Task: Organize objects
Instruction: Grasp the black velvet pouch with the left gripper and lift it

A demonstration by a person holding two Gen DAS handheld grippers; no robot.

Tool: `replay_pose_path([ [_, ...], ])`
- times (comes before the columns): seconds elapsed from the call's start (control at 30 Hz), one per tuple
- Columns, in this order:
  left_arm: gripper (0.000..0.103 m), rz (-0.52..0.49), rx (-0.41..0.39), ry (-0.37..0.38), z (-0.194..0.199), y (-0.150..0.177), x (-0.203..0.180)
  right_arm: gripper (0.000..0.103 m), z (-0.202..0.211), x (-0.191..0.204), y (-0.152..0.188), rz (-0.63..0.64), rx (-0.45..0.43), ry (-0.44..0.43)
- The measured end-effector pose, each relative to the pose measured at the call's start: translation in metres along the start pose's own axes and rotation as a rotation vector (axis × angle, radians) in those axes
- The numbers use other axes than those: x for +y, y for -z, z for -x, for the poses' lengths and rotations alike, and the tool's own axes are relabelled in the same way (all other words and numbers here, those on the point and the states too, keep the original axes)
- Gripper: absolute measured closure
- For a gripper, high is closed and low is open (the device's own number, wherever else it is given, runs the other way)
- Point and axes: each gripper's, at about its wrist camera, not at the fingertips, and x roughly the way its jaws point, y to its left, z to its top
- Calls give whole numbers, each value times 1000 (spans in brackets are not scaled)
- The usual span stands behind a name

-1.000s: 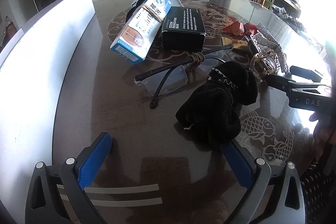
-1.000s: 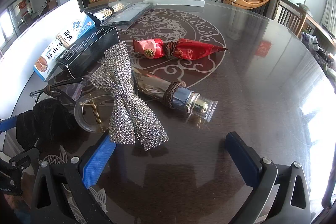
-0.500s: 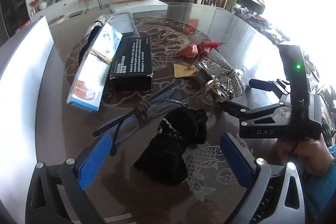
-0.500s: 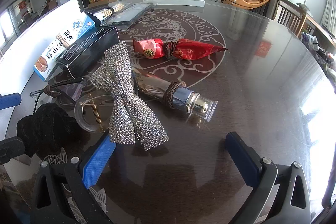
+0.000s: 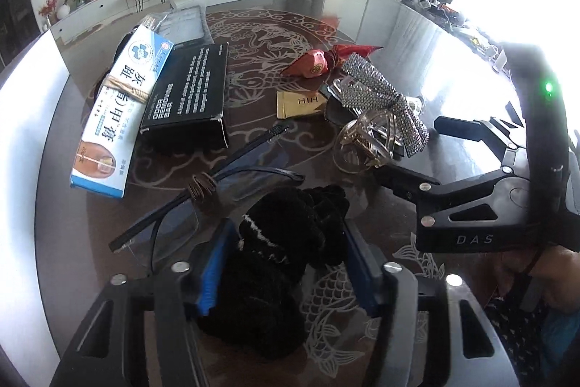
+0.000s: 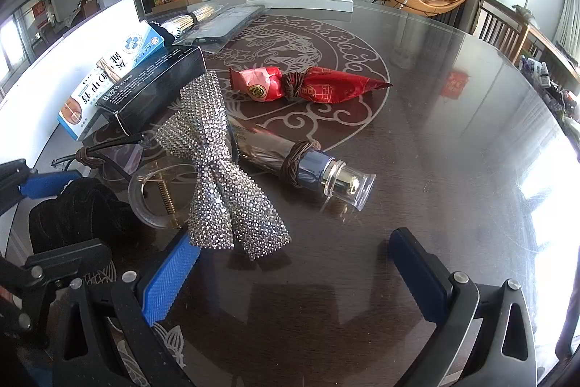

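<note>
Left gripper [image 5: 286, 263] fingers have just been closing, pinching soft, light black velvet scrunchie [image 5: 286, 242] mid-bunch; right gripper [image 6: 293, 267] fingers spread, empty.

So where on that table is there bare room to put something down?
The widest bare stretch of table lies right of the red packet and the bottle, out to the far rim. A smaller patch sits before the right claw. The left side is crowded: boxes, glasses, sparkly bow clip, black cloth.

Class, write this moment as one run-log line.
left gripper: just closing around black scrunchie | right gripper: open, empty, above table | step: grasp
</note>
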Motion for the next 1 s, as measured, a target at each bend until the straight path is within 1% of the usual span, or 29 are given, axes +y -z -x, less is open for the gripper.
replay_pose_path([
  [0.07,61,9,-14,-4,4,7,-2,0,0,0,0,0,0,0],
  [0.1,61,15,-18,-1,7,11,-2,0,0,0,0,0,0,0],
  [0.2,62,34,-20,-1,15,27,-5,0,0,0,0,0,0,0],
  [0.33,61,63,-23,-22,27,47,-3,0,-1,0,0,0,0,0],
  [0.37,58,75,-28,-25,30,51,0,0,0,0,0,0,0,0],
  [0.4,48,86,-29,-28,31,54,3,0,-1,0,0,0,0,0],
  [0.43,41,95,-29,-36,31,56,7,0,-1,0,0,0,0,0],
  [0.47,27,103,-31,-44,30,56,10,0,-1,0,0,0,0,0],
  [0.5,24,113,-32,-44,29,56,12,0,-1,0,0,0,0,0],
  [0.57,21,108,-35,-29,28,54,13,0,-1,0,0,0,0,0],
  [0.63,21,47,-21,-38,23,50,7,0,-1,0,0,0,0,-3],
  [0.67,25,6,-16,-52,20,48,2,0,0,-1,0,4,4,-8],
  [0.7,42,-35,-24,-88,19,47,-4,0,1,-2,0,12,20,-13],
  [0.73,53,-51,-47,-89,21,46,-6,0,1,-5,-1,16,43,-14],
  [0.77,63,-38,-44,-90,22,44,-5,0,3,-12,0,-4,57,-7],
  [0.83,65,30,-41,-121,24,44,4,0,13,-34,5,-94,50,-24],
  [0.87,65,64,-48,-135,26,45,11,0,19,-44,7,-144,45,-58],
  [0.93,65,122,-56,-155,30,48,23,0,30,-54,9,-210,29,-151],
  [0.97,65,142,-59,-158,32,50,28,0,34,-53,8,-220,23,-205],
  [1.0,65,156,-60,-157,34,51,33,0,37,-46,3,-202,17,-247],
])
